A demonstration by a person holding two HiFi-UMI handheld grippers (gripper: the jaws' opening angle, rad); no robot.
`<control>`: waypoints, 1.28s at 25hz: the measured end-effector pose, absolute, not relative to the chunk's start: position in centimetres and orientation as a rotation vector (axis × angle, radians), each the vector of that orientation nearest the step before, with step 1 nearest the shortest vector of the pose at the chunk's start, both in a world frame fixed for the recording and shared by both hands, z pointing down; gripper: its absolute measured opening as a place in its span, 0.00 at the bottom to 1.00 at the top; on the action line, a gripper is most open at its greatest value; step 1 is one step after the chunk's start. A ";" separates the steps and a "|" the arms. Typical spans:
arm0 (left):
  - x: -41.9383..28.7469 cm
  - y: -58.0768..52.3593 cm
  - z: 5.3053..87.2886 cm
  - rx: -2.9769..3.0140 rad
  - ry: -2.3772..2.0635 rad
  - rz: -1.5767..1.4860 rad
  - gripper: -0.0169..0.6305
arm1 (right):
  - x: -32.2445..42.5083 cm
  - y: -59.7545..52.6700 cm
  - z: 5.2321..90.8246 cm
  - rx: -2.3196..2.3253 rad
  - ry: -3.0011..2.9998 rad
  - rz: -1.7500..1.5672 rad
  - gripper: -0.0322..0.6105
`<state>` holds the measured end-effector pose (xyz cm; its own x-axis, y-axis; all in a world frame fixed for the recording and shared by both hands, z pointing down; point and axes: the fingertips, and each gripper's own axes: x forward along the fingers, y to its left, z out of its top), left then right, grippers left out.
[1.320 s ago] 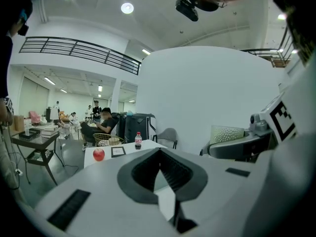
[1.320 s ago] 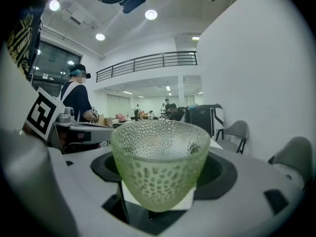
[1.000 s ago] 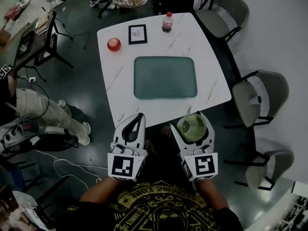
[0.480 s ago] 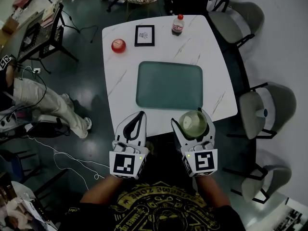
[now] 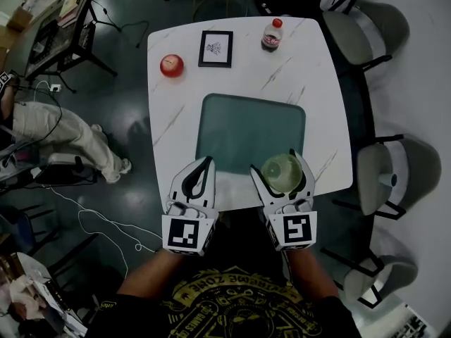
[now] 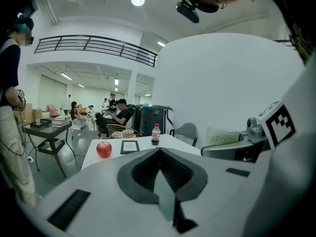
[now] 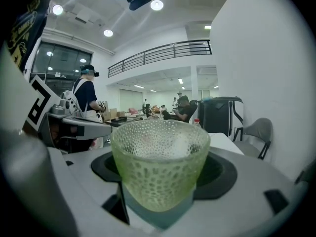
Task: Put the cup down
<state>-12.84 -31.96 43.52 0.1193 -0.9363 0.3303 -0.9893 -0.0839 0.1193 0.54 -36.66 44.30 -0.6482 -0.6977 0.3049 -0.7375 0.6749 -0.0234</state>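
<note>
**Right gripper and cup.** Seen from above the holder's head, the right gripper point(image 5: 280, 166) is clamping a pale green, dimpled glass cup point(image 5: 282, 176) between its two white jaws. The right gripper view is showing the jaws pressing on opposite sides of the cup's wall. The cup is standing upright with its mouth open to the ceiling. From overhead, it is lying over the near right corner of a dark teal rectangular mat with rounded corners point(image 5: 246, 129). That corner is close to the near edge of a white, marble-veined square table point(image 5: 317, 69). No view is showing whether the cup's base is touching the mat.

**Left gripper.** The left gripper point(image 5: 205, 163) is hanging beside the right one, apart from it. It is over the table's near edge, at the mat's near left corner. The left gripper view is showing its jaws meeting at the tips with nothing between them.

**Table and surroundings.** Beyond the mat, three things are resting in a row on the far side of the table:
- a red apple point(image 5: 171, 65) at the left;
- a black-framed picture point(image 5: 215, 48) lying flat in the middle;
- a small red-capped bottle of dark drink point(image 5: 271, 35) standing at the right.

Grey padded chairs point(image 5: 384, 178) are standing along the table's right side. A person in light trousers point(image 5: 53, 129) is standing well off to the table's left.
</note>
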 end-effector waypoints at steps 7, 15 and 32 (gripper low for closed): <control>-13.1 -35.0 46.5 2.065 -1.891 0.250 0.04 | -0.4 -40.5 47.4 1.109 -2.600 0.237 0.65; -13.6 -37.3 49.6 1.997 -1.889 0.303 0.04 | -1.5 -42.4 51.9 1.076 -2.615 0.302 0.65; -13.4 -39.1 53.0 1.938 -1.873 0.357 0.04 | -1.5 -43.7 57.0 1.051 -2.553 0.307 0.65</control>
